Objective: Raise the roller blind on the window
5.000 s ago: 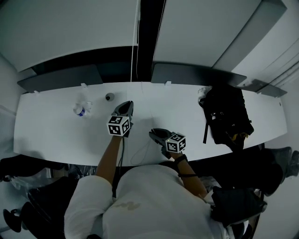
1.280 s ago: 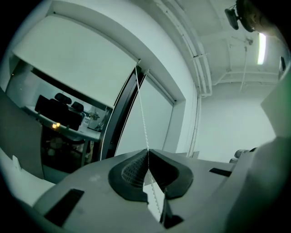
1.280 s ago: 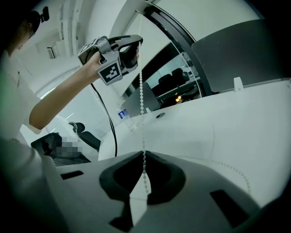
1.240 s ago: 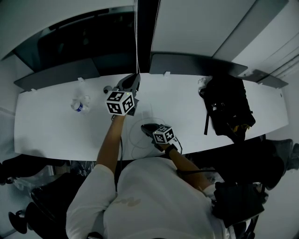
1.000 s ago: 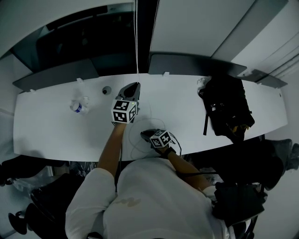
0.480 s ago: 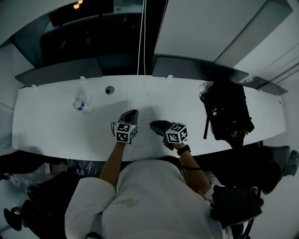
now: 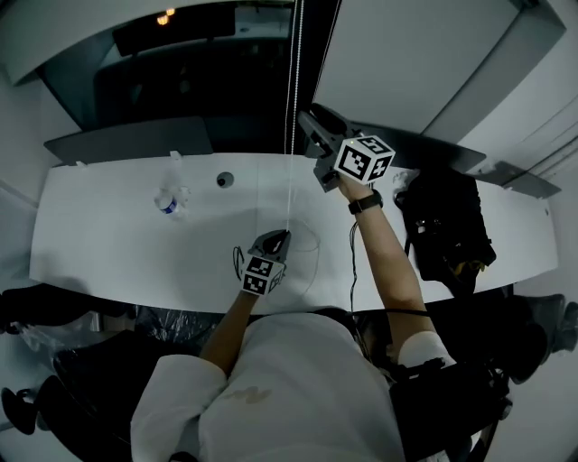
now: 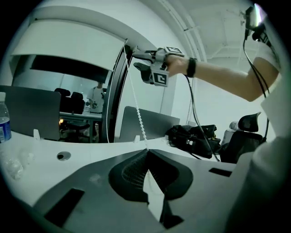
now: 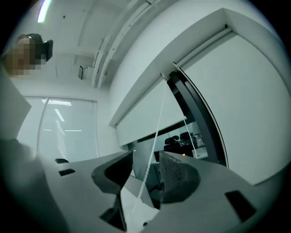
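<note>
The white bead chain (image 7: 292,108) hangs down in front of the dark window (image 7: 181,81). The white roller blind (image 7: 81,27) covers only the top of the window. My left gripper (image 7: 282,235) is low over the white table (image 7: 108,244), shut on the chain (image 8: 134,100), which runs taut out of its closed tips (image 8: 146,150). My right gripper (image 7: 309,122) is raised high beside the chain. Its jaws have just been opening and stand open. The chain (image 9: 152,150) passes between them without being pressed. The left gripper view also shows the right gripper (image 8: 135,61).
A water bottle (image 7: 169,194) and a round cable grommet (image 7: 224,180) are on the table's left half. A black backpack (image 7: 447,226) lies at the right. Grey divider screens (image 7: 135,140) stand along the far edge. Black chairs sit below the near edge.
My right gripper has risen from near the table up to the chain and opened. My left gripper has come down and toward me with the chain. More dark window shows below the blind.
</note>
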`<state>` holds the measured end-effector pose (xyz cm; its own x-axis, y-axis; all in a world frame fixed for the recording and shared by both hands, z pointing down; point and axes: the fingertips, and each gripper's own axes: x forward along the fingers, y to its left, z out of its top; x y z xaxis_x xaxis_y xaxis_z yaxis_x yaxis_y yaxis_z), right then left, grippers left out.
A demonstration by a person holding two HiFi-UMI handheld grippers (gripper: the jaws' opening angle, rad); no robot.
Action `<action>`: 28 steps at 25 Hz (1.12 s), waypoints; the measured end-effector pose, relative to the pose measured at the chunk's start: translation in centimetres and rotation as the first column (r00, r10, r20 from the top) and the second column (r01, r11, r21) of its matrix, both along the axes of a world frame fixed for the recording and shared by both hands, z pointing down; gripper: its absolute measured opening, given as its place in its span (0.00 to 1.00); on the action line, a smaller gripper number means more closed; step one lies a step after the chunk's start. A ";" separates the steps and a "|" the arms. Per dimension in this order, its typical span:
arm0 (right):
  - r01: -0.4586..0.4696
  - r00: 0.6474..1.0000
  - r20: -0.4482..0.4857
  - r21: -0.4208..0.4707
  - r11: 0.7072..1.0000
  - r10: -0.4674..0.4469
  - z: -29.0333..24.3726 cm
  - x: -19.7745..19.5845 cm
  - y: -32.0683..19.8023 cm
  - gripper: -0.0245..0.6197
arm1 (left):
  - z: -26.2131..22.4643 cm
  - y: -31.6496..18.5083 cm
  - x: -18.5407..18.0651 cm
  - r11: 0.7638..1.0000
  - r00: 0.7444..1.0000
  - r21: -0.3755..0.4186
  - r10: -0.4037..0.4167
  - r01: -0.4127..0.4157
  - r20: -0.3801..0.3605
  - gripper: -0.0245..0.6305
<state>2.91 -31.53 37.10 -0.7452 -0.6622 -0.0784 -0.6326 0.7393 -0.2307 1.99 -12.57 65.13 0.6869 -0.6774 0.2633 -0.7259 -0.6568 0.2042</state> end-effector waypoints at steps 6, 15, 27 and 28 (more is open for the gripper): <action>0.052 0.994 0.103 -0.103 0.993 -0.041 -4.2 -2.9 -4.8 0.29 | -0.9 1.0 -0.6 1.000 1.000 0.008 -0.010 0.011 -0.020 0.04; 0.069 0.975 0.218 -0.126 0.990 -0.040 -4.7 -2.5 -5.5 0.06 | -0.4 1.4 -1.0 0.999 0.998 -0.035 -0.020 0.018 -0.053 0.04; 0.191 0.971 0.215 -0.419 0.888 -0.107 16.9 0.0 8.9 0.05 | 3.4 6.0 -6.7 0.924 0.940 -0.331 0.077 -0.192 -0.331 0.15; 0.172 0.980 0.166 -0.461 0.871 -0.105 20.2 0.3 10.4 0.05 | 2.4 5.0 -8.2 0.937 0.939 -0.310 0.051 -0.163 -0.340 0.20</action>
